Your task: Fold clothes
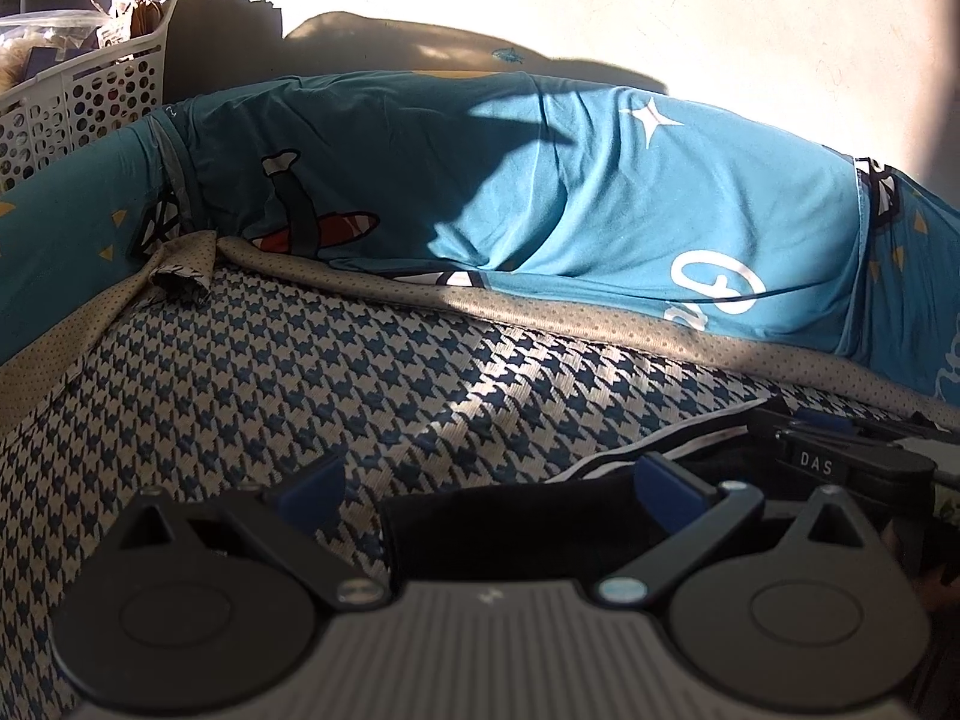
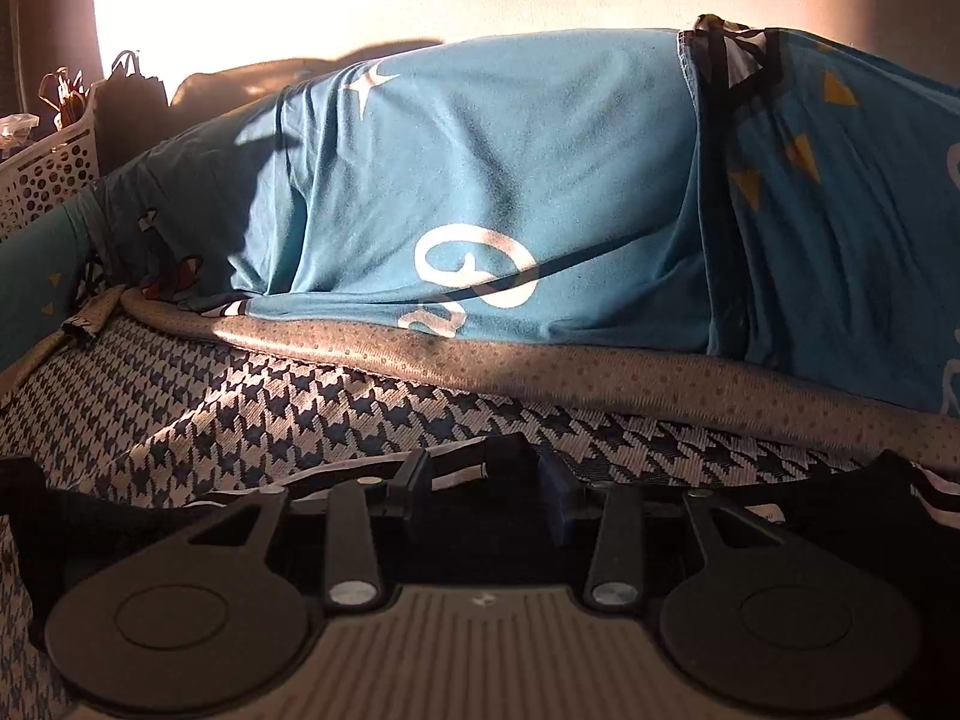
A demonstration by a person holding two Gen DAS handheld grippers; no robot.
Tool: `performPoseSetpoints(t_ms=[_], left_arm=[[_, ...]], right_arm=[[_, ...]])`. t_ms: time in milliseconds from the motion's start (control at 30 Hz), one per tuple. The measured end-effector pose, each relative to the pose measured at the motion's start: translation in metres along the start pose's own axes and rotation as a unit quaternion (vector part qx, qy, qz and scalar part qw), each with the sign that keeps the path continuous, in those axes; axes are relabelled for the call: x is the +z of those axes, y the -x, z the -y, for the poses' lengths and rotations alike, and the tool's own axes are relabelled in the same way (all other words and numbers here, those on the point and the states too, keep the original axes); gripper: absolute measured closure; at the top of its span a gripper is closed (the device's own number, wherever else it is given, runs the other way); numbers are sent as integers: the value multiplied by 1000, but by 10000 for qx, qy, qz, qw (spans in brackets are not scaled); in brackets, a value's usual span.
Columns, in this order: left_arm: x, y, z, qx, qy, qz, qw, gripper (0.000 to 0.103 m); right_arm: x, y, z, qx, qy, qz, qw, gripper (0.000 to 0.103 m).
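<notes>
A black garment [image 1: 528, 531] with a white-striped edge is laid on a houndstooth mat [image 1: 252, 396] on the bed, at the near edge of the mat. The left hand-held gripper [image 1: 489, 495] is seen low over the garment with its fingers spread wide, the left finger over bare mat and the right finger over the cloth. The right hand-held gripper [image 2: 489, 495] is seen at a narrower gap, set down on the black garment [image 2: 498, 525]; whether cloth is pinched between the fingers cannot be told. A blue pillow [image 1: 630, 204] is propped along the far edge of the mat. A white perforated basket [image 1: 78, 96] stands at the far left corner.
</notes>
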State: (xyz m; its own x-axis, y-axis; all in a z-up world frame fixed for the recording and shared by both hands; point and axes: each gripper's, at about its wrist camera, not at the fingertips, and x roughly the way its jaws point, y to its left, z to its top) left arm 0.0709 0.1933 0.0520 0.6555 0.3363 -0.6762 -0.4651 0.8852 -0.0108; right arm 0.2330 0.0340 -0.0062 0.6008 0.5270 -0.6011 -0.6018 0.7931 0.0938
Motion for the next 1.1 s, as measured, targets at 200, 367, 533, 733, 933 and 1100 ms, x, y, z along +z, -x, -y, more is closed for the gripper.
performPoseSetpoints(t_ms=[200, 367, 533, 733, 933, 1100], left_arm=[[-5, -2, 11, -45, -166, -46, 9998, 0], [-10, -4, 16, -66, -264, -111, 9996, 0], [-12, -4, 18, -60, -272, -139, 9995, 0], [-15, -8, 23, -15, -325, -174, 9993, 0], [-19, -14, 29, 37, -446, -270, 9986, 0], [-19, -16, 32, -3, -396, -331, 9987, 0]], right_arm=[[1, -4, -3, 33, 316, 64, 9995, 83], [1, -6, 1, 122, 253, 169, 9995, 95], [6, -4, 5, 35, -48, 440, 9990, 99], [18, 8, 7, -46, -351, 1198, 9922, 99], [20, -12, 9, -12, -655, 850, 9942, 98], [20, -21, 12, 110, -761, 513, 9957, 82]])
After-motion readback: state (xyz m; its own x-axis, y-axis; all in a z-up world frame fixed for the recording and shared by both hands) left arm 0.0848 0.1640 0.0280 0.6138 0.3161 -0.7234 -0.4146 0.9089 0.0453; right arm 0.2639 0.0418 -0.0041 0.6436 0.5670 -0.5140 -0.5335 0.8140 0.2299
